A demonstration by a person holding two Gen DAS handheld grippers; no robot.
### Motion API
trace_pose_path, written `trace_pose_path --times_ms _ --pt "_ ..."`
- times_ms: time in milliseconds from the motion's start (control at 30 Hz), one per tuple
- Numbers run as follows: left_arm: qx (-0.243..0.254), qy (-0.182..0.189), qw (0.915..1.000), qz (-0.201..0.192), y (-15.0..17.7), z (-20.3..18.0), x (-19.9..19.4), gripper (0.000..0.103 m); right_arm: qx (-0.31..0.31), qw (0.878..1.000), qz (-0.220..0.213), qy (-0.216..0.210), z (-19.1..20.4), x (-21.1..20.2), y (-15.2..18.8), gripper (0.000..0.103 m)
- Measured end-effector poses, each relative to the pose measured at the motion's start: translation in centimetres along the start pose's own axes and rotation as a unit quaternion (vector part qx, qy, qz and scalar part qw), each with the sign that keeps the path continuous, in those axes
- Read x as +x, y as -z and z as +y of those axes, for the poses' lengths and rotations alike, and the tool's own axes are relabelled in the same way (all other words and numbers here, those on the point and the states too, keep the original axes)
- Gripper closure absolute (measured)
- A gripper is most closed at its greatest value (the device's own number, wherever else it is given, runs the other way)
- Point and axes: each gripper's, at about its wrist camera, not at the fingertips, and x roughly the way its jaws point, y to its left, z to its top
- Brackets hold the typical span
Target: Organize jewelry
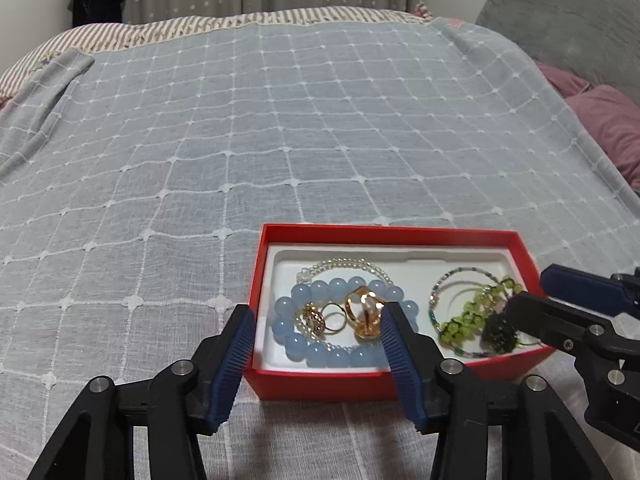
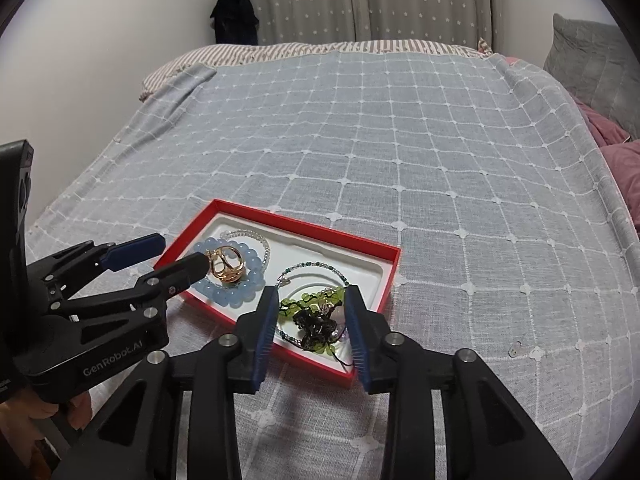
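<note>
- Hovering released, both the left gripper (image 1: 320, 344) and right gripper (image 2: 312, 330) grasp nothing.
- Jewelry lies inside the red box (image 1: 384, 234), lower frame.
- Next probably: withdrawing.

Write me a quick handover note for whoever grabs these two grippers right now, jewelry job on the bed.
Left gripper: open, empty, straddling the near left corner of the red box.
Right gripper: open, empty, over the box's right end.
Where things are: the box sits on the blue checked bedspread. Left half holds the blue bead bracelet, gold rings and a clear bead strand. Right half holds the green bead strand, a dark beaded piece and a thin beaded loop.
Done: all visible jewelry is in the box.
Left: tidy the tangled right pile if wanted; no lid in view.
</note>
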Motion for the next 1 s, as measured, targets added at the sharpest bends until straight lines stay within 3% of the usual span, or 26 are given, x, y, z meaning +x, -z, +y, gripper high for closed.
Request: trace_pose_path --times_ms 100,433,733,1000 --pt "0.008 -0.001 1.0000 0.003 0.4 -0.2 -0.8 0.036 0.009 1.000 0.001 0.002 -0.2 -0.8 0.3 0.052" --pt "-0.016 -0.017 0.9980 0.059 3.2 0.9 -2.3 0.012 0.016 0.999 0.045 0.009 0.1 -2.4 2.8 0.045" --pt "-0.034 -0.032 0.9941 0.098 5.5 2.1 -3.5 0.001 0.011 0.996 0.085 0.018 1.1 -2.9 5.9 0.038" --pt "-0.016 -0.054 0.9913 0.119 7.7 2.1 -4.1 0.001 -0.011 0.993 0.106 0.044 1.1 -2.8 7.6 0.027"
